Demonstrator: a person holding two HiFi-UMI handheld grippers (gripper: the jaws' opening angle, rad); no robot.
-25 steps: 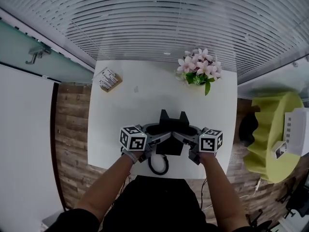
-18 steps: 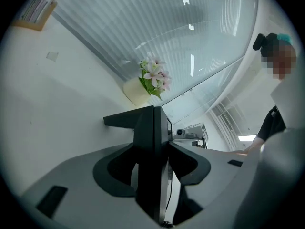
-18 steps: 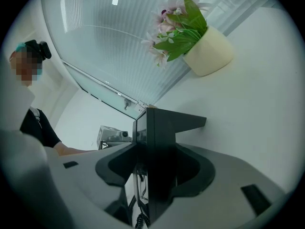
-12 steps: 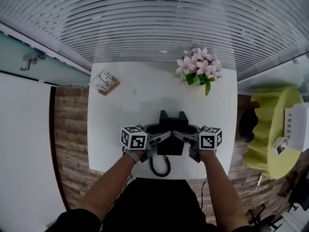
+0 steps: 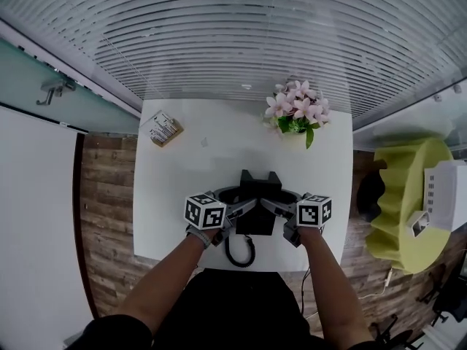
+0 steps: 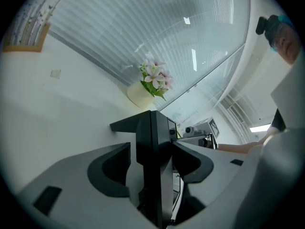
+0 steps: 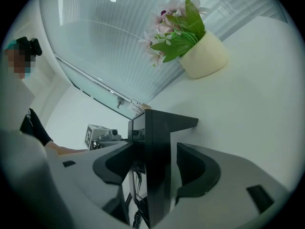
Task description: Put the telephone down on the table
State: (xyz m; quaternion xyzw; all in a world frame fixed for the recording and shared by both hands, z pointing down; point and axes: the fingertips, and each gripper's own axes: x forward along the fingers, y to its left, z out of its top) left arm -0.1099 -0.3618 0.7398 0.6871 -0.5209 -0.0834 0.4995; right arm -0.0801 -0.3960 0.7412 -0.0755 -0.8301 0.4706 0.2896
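Note:
A black telephone (image 5: 256,203) stands on the white table (image 5: 182,181) near its front edge. Its coiled cord (image 5: 239,250) loops toward me. My left gripper (image 5: 244,205) reaches in from the left and my right gripper (image 5: 272,205) from the right. In the left gripper view the telephone's edge (image 6: 152,128) stands between the grey jaws of that gripper (image 6: 152,159). These jaws are opening, with narrow gaps beside the panel. The right gripper view shows the same: the telephone (image 7: 157,128) sits between the opening jaws of the right gripper (image 7: 155,163), and the pads do not press it.
A cream pot of pink flowers (image 5: 295,109) stands at the table's far right. A small wooden holder (image 5: 163,128) sits at the far left, with a tiny scrap (image 5: 205,142) near it. A yellow-green chair (image 5: 405,203) with a white box (image 5: 446,195) is to the right. Window blinds lie beyond.
Both hands and the telephone stay in the same place near the table's front edge. Only the head view has shifted slightly.

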